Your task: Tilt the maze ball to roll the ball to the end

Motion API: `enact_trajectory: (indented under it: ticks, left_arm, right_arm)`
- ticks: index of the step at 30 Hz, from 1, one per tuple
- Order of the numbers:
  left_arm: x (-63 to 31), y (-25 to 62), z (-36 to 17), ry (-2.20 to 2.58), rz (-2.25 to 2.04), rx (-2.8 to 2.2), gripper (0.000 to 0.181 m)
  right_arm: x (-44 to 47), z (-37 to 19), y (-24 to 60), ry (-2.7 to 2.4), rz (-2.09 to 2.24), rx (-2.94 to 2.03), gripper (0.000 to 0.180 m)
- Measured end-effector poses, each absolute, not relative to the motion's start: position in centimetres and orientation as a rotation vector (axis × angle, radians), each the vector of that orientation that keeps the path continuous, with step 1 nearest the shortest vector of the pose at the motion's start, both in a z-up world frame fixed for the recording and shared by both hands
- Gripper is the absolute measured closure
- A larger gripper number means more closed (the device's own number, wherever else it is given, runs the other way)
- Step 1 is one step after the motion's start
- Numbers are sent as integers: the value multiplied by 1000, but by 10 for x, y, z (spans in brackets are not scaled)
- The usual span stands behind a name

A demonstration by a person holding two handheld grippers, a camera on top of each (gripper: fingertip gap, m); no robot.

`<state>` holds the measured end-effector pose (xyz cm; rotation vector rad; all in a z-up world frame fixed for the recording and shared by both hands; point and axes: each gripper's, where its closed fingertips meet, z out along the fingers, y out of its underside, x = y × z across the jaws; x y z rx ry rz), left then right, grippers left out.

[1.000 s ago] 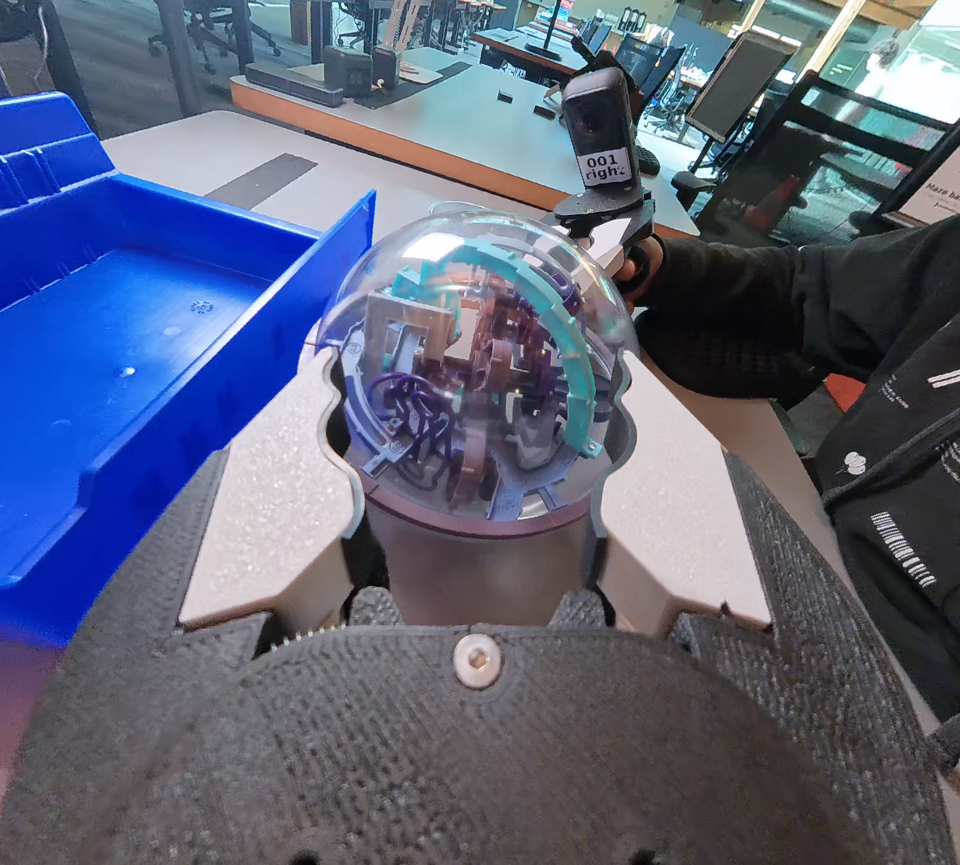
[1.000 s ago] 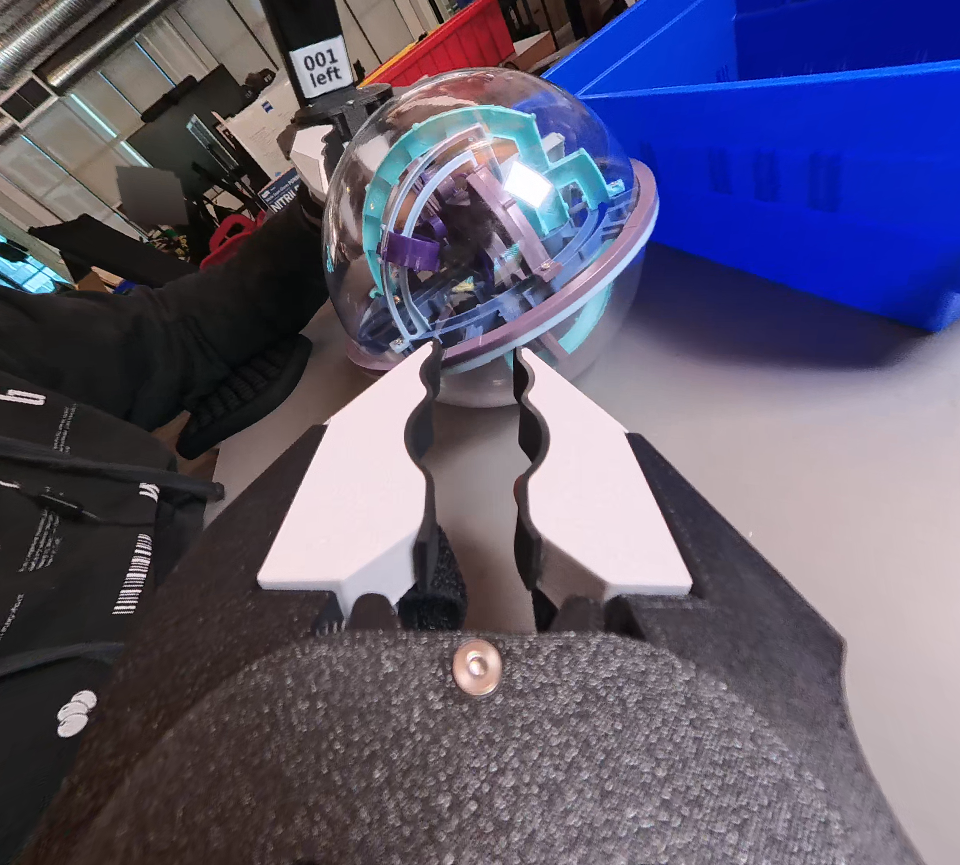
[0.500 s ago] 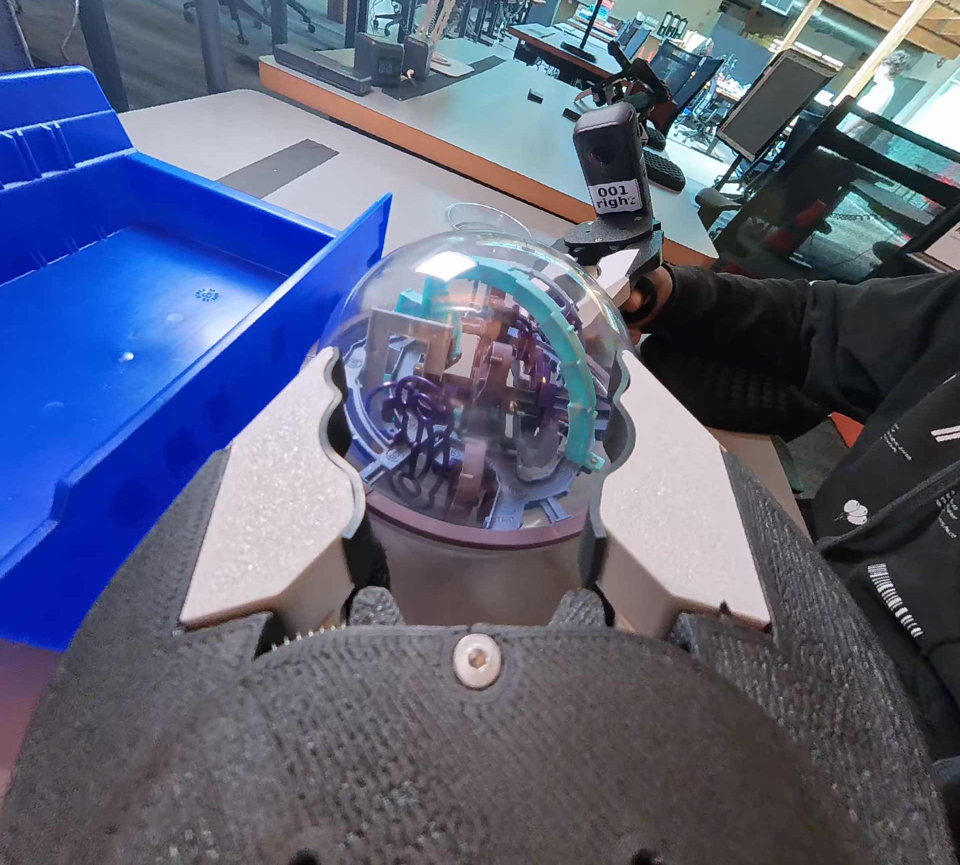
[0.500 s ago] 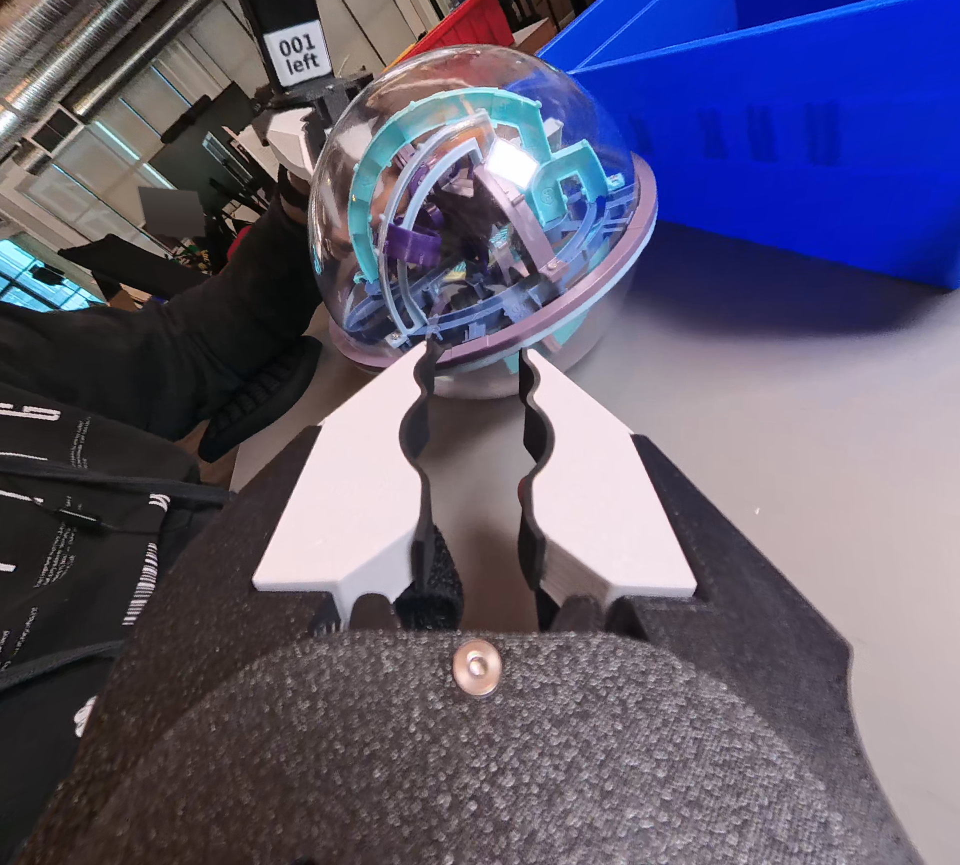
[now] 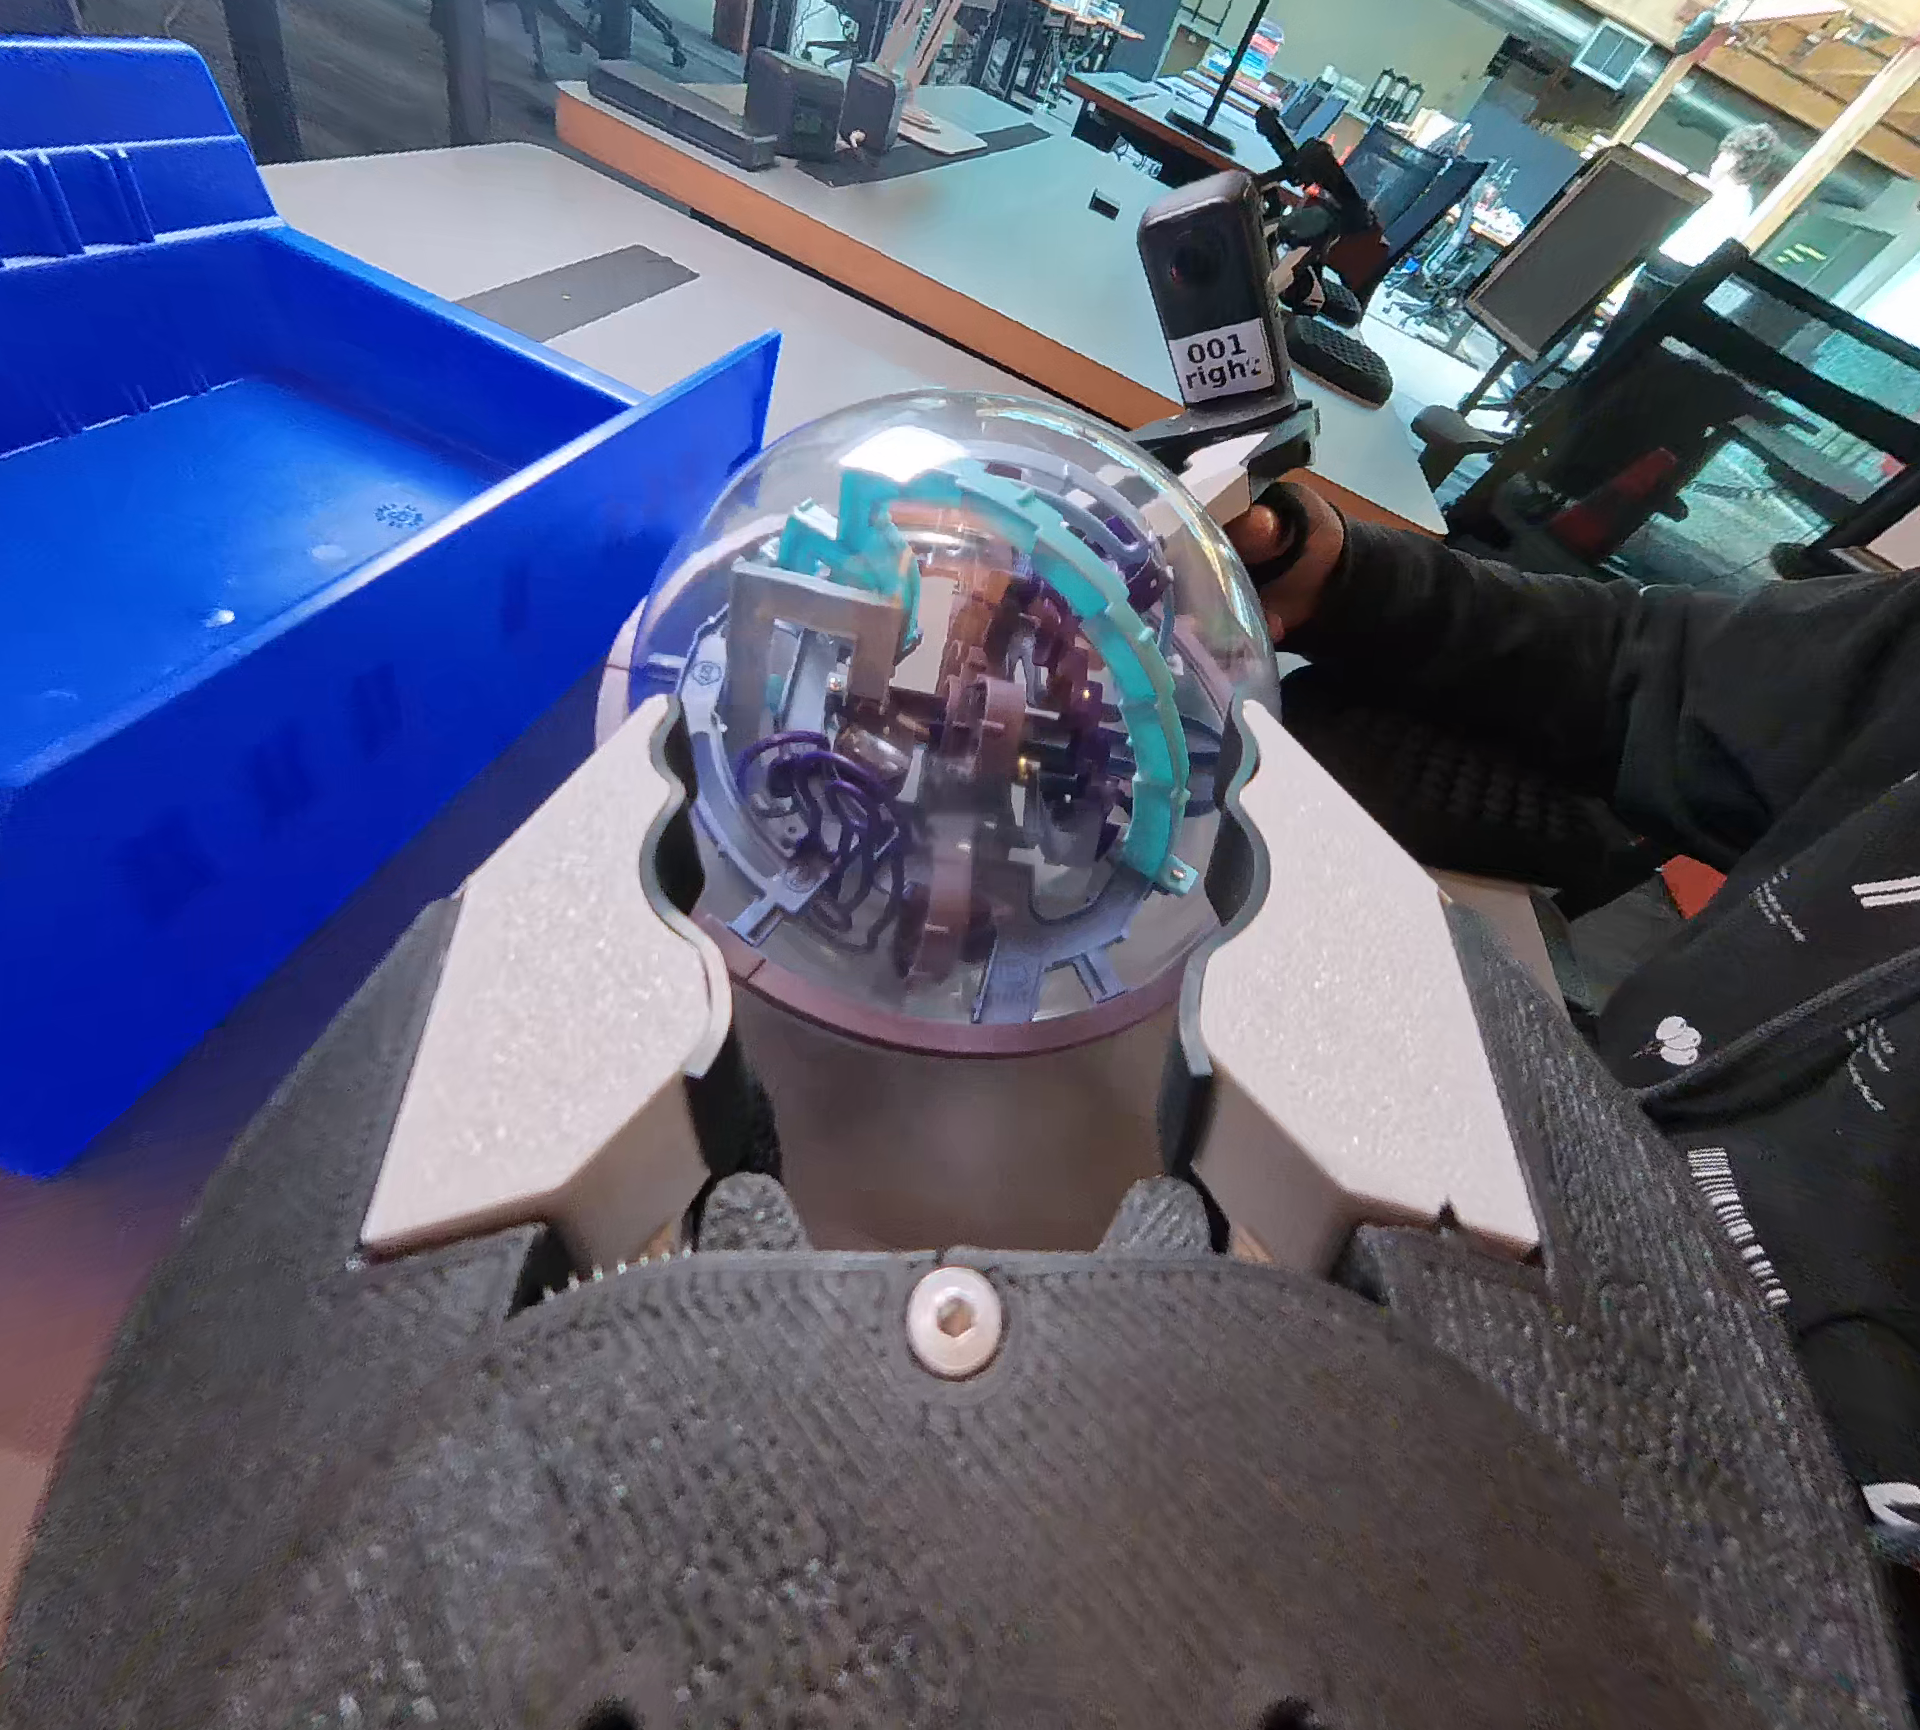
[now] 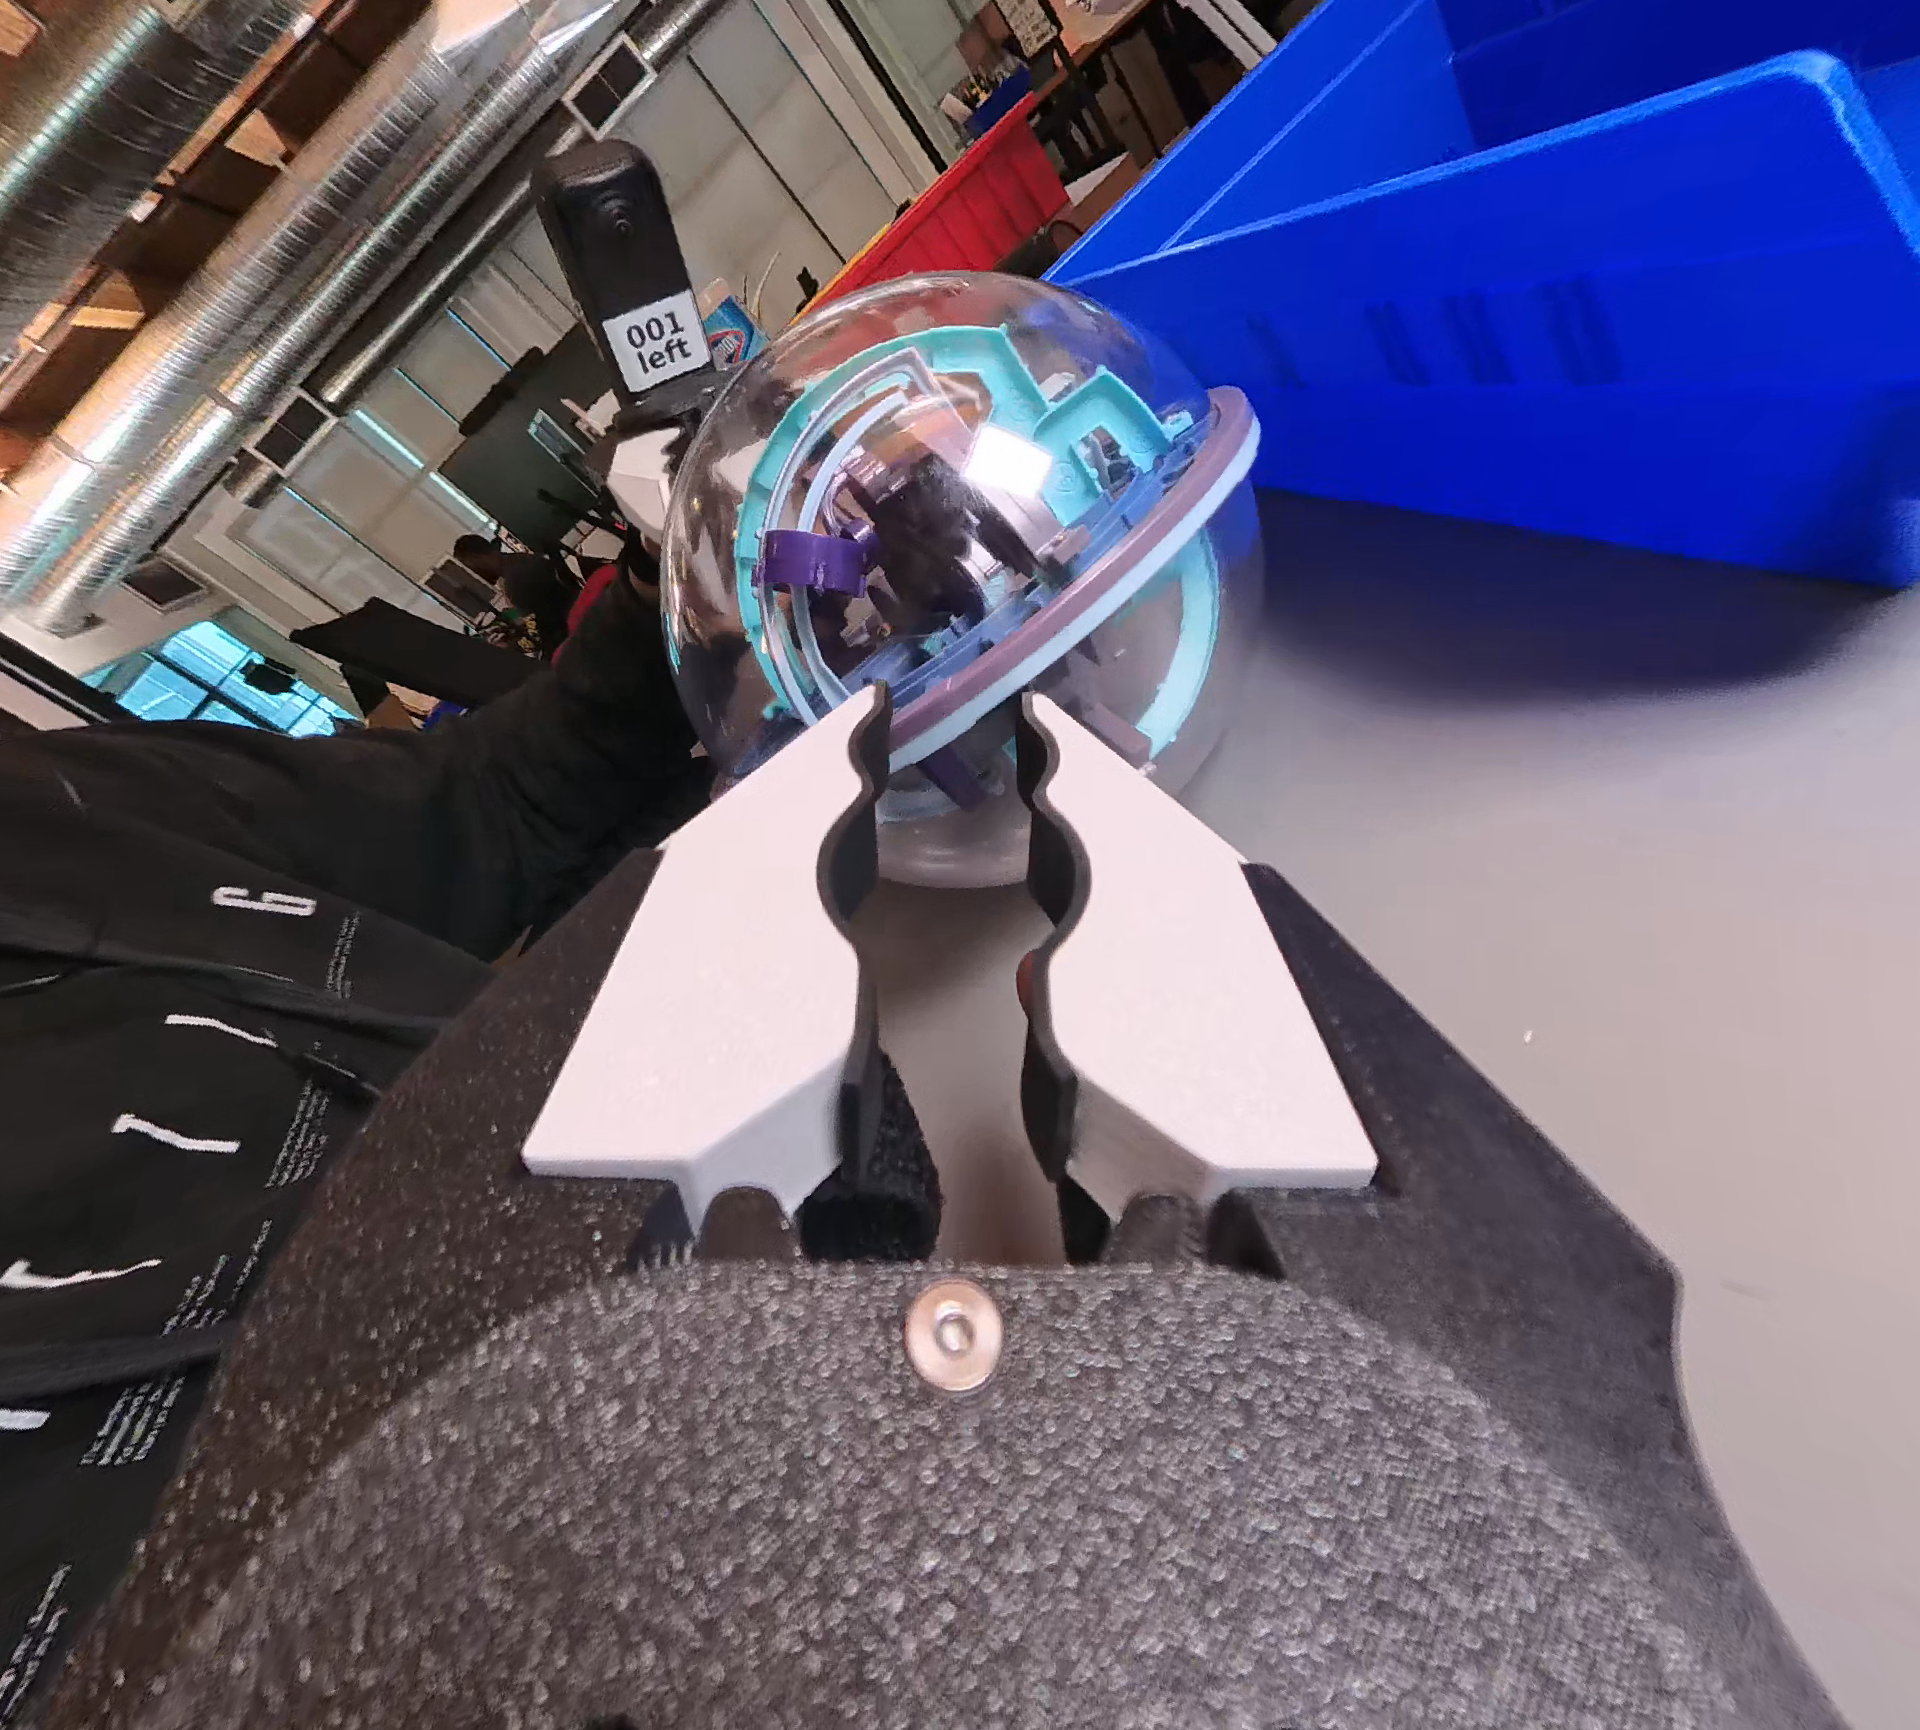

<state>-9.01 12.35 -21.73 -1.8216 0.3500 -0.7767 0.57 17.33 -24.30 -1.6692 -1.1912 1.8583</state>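
**Maze ball held by both grippers, mid-tilt**

The maze ball (image 5: 940,724) is cradled between the wide-spread fingers (image 5: 582,942) of the left gripper (image 5: 951,745), which press its clear shell from either side. From the opposite side, the right gripper (image 6: 951,714) pinches the purple equator rim with its fingers narrowed onto it. The sphere sits low over the grey table (image 6: 1558,849), just beside the blue bin (image 5: 312,600) — whether it touches the table I cannot tell. Its rim is tilted, not level.

The step in hand looks like the tilting itself. The small rolling ball is not clearly visible among the teal and purple tracks, so progress cannot be judged. The next move probably calls for slow, coordinated rotation by both grippers — small angles, keeping the grip on the slick shell firm.
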Motion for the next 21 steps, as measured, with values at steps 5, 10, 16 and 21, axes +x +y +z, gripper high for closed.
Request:
enact_trajectory:
  ticks: [5, 10, 16, 21]
  left_arm:
    - [-85, 118, -222, 383, -725, -1853, 82]
    - [-84, 116, -223, 391, -715, -1858, 87]
    - [-87, 116, -223, 376, -746, -1865, 91]
    - [-89, 119, -222, 350, -771, -1865, 94]
  right_arm:
    - [8, -236, 181, -1151, 1881, -1646, 164]
    - [8, -235, 185, -1142, 1863, -1646, 165]
    - [6, -235, 188, -1109, 1868, -1656, 165]
    - [4, -236, 194, -1077, 1883, -1676, 165]
